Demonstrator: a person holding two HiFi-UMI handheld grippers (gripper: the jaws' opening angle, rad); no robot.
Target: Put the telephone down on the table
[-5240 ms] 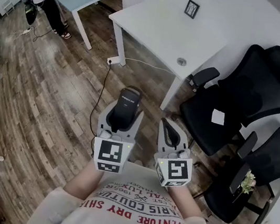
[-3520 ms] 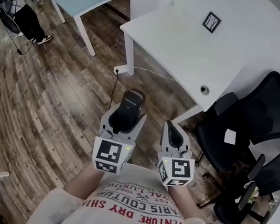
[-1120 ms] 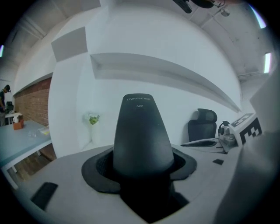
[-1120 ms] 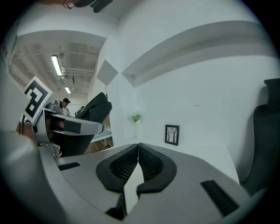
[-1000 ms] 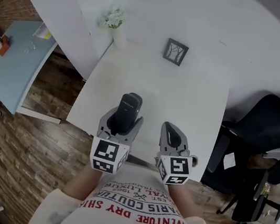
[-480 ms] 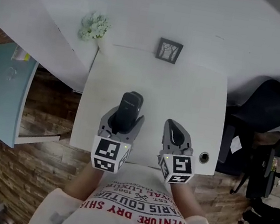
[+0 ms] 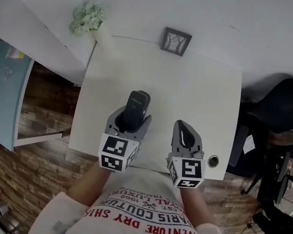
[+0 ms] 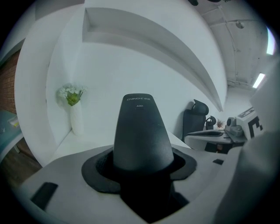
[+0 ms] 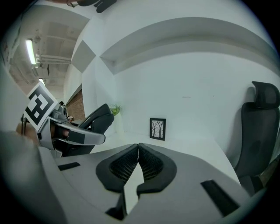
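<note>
Gripping the telephone (image 7: 136, 105) in my left gripper (image 7: 130, 120) above the desk's (image 7: 195, 88) near edge, right gripper (image 7: 186, 127) closed, empty

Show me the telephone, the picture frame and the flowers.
telephone (image 8: 142, 131), left gripper view, middle of its dark body.
picture frame (image 7: 176, 41), head view, centre of the frame.
flowers (image 7: 88, 17), head view, middle of the bunch.
</note>
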